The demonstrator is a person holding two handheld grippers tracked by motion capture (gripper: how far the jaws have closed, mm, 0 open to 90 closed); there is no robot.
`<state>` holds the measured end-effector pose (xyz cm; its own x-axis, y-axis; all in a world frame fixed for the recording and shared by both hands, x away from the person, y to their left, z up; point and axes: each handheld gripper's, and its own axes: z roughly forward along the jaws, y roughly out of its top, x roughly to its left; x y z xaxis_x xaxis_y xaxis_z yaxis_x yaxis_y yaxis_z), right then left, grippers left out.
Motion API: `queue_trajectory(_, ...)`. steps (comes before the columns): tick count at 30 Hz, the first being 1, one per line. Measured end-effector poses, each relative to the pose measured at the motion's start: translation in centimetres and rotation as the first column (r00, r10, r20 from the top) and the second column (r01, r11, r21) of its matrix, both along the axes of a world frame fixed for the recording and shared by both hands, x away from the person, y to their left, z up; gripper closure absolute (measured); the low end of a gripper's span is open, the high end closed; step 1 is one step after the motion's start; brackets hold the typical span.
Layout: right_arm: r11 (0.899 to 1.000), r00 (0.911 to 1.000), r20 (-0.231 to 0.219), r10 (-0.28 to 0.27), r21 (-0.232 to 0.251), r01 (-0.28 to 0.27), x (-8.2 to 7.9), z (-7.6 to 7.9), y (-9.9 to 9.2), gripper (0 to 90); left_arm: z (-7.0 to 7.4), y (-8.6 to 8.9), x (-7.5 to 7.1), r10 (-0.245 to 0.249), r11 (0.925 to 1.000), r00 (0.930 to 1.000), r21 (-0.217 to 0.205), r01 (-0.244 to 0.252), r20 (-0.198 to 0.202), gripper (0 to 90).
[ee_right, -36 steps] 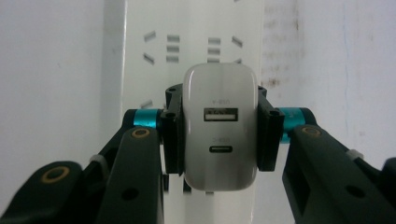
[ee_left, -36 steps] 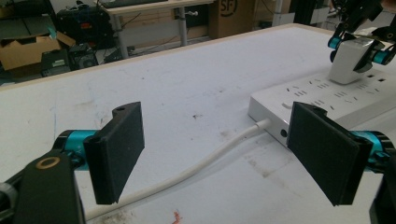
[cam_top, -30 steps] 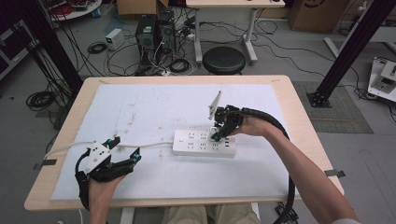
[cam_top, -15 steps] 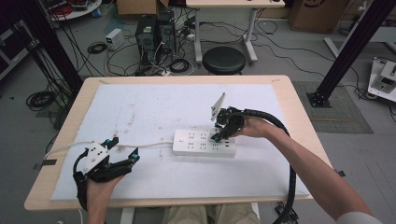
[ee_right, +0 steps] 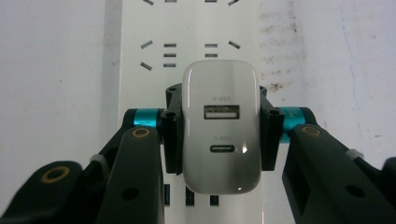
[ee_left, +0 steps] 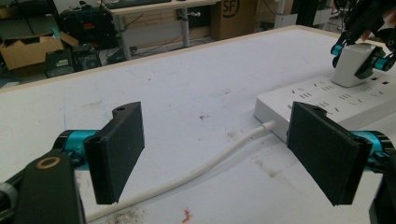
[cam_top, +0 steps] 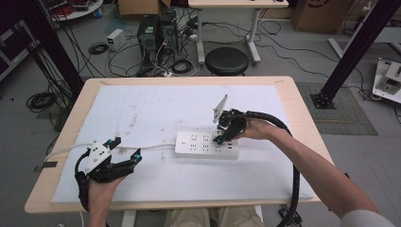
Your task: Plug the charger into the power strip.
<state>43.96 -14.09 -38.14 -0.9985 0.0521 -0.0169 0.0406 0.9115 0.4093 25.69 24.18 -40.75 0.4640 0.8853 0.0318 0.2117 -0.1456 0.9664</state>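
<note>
A white power strip (cam_top: 198, 144) lies across the middle of the white mat, and its white cable (cam_top: 156, 146) runs off to the left. My right gripper (cam_top: 220, 138) is shut on a white USB charger (ee_right: 220, 140) and holds it upright against the strip's top face (ee_right: 187, 28). The charger's prongs are hidden. From the left gripper view the charger (ee_left: 351, 65) stands on the strip (ee_left: 322, 100) near its far end. My left gripper (cam_top: 125, 148) rests near the table's front left with its jaws wide open around nothing (ee_left: 215, 149). The cable (ee_left: 201, 170) passes between them.
The white mat (cam_top: 156, 109) covers most of the wooden table (cam_top: 302, 123). Behind the table stand a black stool (cam_top: 227, 60), computer cases and loose cables on the floor. A black post (cam_top: 354, 52) rises at the right.
The right hand has tilted slightly over the strip with the charger still in its grip. The left gripper has barely moved.
</note>
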Motion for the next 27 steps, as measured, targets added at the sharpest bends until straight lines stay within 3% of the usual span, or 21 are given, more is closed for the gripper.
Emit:
queue_trajectory(19, 0.997, 0.9998, -0.015, -0.016, 0.08, 0.017, 0.08, -0.65, -0.71, 63.2, 0.08, 0.85, -0.46, 0.017, 0.9998, 0.9998, -0.002, -0.017, 0.005, 19.6)
queue_trajectory(27, 0.997, 0.9991, -0.038, -0.019, 0.08, 0.022, 0.31, -0.6, -0.7, 62.2, 0.27, 0.36, -0.11, 0.008, 1.0, 0.9999, 0.002, -0.008, 0.013, 19.6)
